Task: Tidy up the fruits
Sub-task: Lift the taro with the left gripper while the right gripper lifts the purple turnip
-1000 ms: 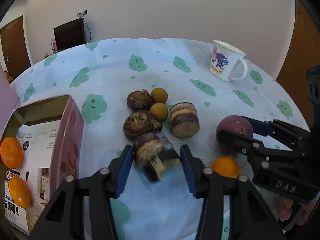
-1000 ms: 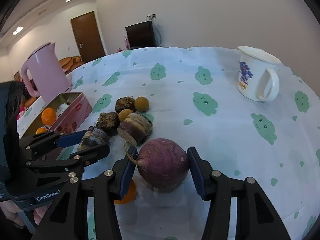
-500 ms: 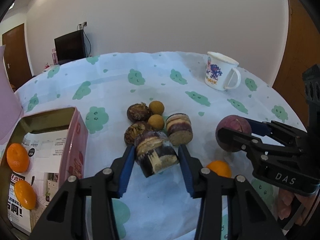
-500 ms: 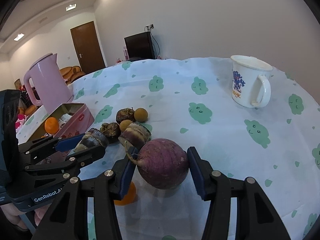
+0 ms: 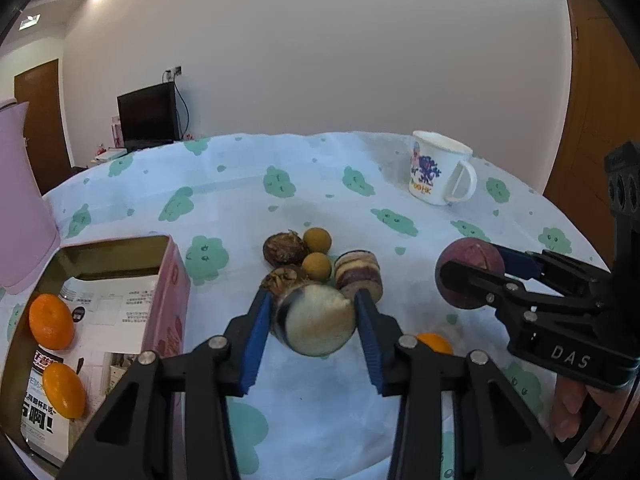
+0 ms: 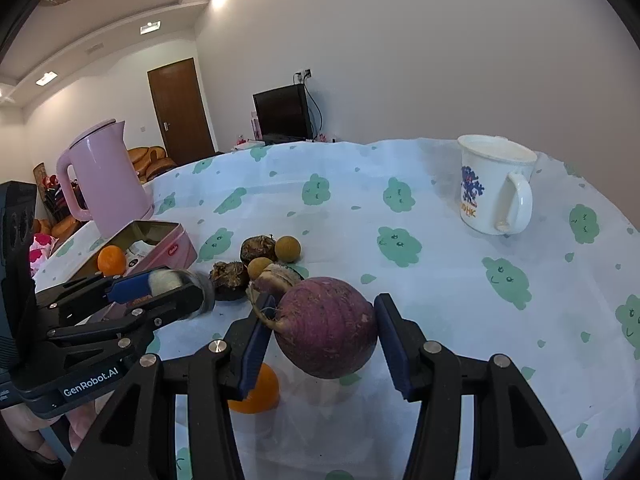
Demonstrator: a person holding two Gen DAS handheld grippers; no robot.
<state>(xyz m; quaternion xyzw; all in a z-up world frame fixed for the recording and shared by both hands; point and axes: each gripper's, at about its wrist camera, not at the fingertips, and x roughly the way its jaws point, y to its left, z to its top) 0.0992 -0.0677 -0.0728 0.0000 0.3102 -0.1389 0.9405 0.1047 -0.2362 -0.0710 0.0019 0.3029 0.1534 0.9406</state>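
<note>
My left gripper (image 5: 314,322) is shut on a cut dark root chunk (image 5: 316,320) and holds it above the tablecloth, pale cut face toward the camera; it also shows in the right wrist view (image 6: 176,284). My right gripper (image 6: 324,332) is shut on a round purple root (image 6: 326,326), held above the table; it also shows in the left wrist view (image 5: 470,272). On the cloth lie two dark water chestnuts (image 5: 284,248), two small tan round fruits (image 5: 317,240), another cut chunk (image 5: 358,276) and a mandarin (image 6: 256,392). A pink tin (image 5: 172,288) at the left holds two mandarins (image 5: 52,322).
A white mug (image 5: 438,168) stands at the far right of the round table with the green-patterned cloth (image 5: 280,184). A pink kettle (image 6: 102,176) stands behind the tin at the left. A door and a black screen are beyond the table.
Both grippers have risen with their loads. The left one lifted the cut chunk off the cloth and turned its pale cut face toward the camera. The purple root stays gripped.
</note>
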